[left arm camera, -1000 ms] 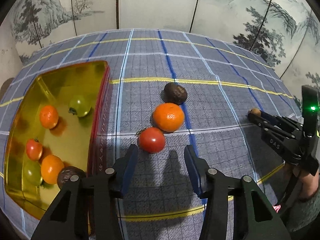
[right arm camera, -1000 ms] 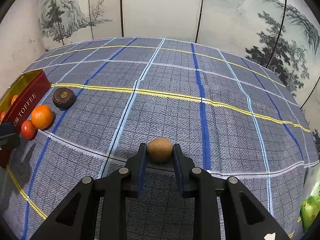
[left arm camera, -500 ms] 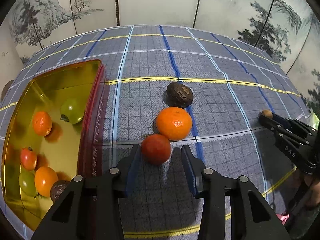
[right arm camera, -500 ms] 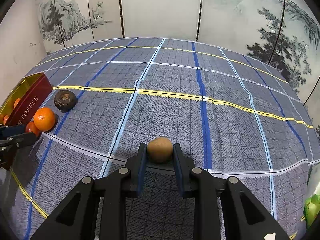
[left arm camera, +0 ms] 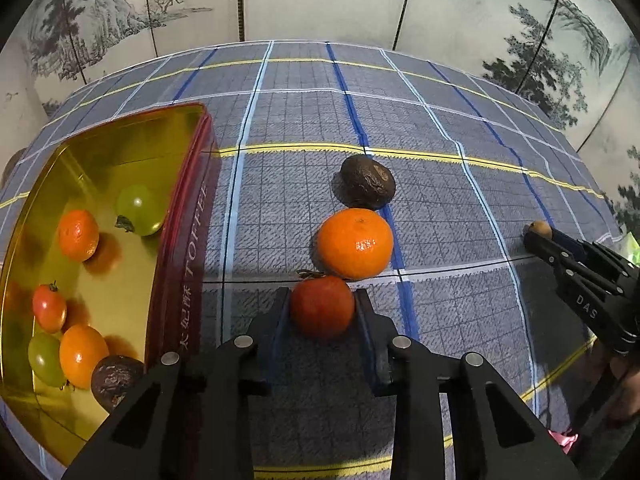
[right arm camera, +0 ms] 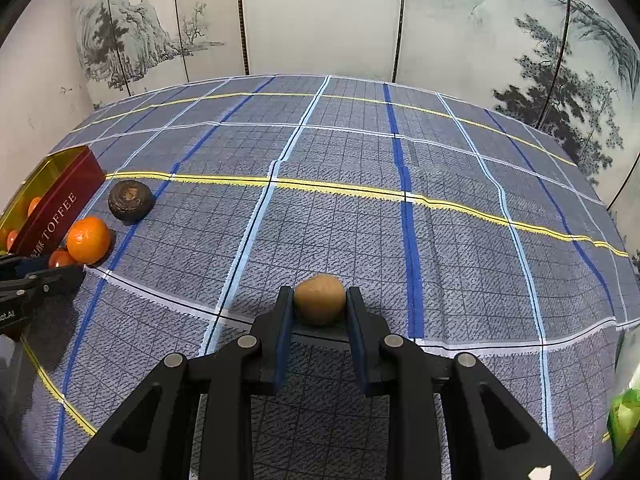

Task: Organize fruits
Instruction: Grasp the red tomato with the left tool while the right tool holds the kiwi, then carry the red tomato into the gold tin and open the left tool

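While its stem is pointed away, the round red tomato [left arm camera: 322, 312] is pinched between the left gripper [left arm camera: 322, 316] jaws; a round tan fruit [right arm camera: 319, 299] is clamped by the right gripper [right arm camera: 319, 312].

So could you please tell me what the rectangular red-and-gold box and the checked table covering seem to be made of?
The rectangular red-and-gold box looks like tinplate: its glossy gold interior mirrors the fruit, and the red outer wall is printed "TOFFEE". The checked table covering appears to be woven cloth, matte, with visible thread texture and slight ripples.

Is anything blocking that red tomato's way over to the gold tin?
Nothing visible does. The left claw has the red tomato between its fingers, and only bare cloth lies between it and the gold tin. The tin's red wall must be cleared.
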